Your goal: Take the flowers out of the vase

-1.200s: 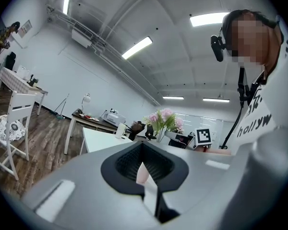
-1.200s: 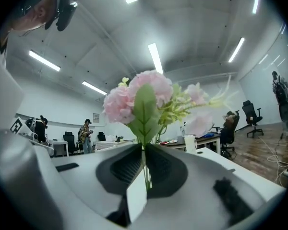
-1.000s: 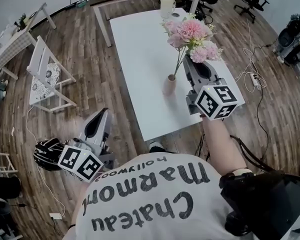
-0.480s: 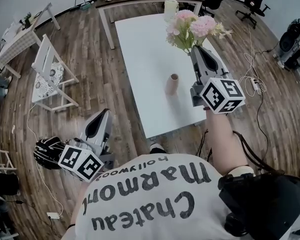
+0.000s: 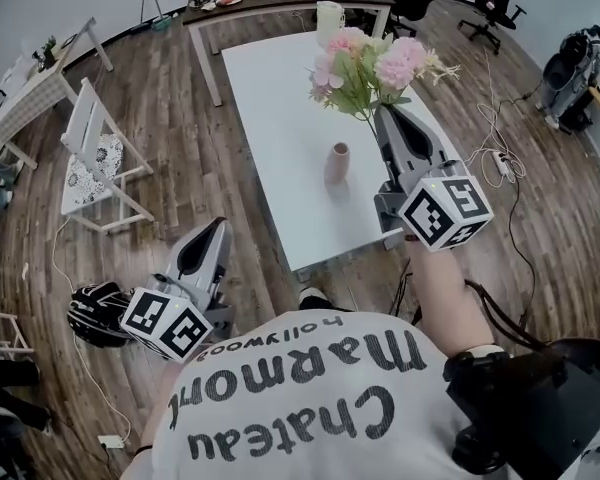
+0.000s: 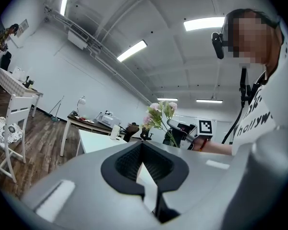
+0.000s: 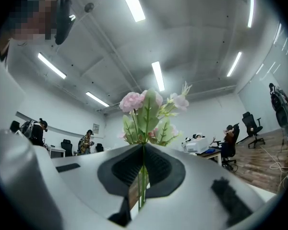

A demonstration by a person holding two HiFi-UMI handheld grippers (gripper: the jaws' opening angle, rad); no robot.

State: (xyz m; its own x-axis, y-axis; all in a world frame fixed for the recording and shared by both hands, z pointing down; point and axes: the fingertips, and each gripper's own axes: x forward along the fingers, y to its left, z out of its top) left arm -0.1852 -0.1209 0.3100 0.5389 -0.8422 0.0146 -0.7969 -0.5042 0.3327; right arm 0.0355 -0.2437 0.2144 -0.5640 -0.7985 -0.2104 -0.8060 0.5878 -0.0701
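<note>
Since a second ago, the flowers (image 5: 365, 68) have come up clear of the vase (image 5: 337, 163), stems fully out. My right gripper (image 5: 379, 113) is clenched on the stems just below the blooms, which keeps the bunch upright. My left gripper (image 5: 220, 224) hangs off the table's near side, jaws together on nothing, seemingly not needed. The vase stands upright on the white table (image 5: 270, 88); around it are plank flooring and a white chair (image 5: 90, 148).

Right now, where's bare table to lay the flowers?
Table is mostly bare: the wide stretch between vase and the far jug, and the strip left of the vase. The right side is hidden under the right claw holding the flowers.
</note>
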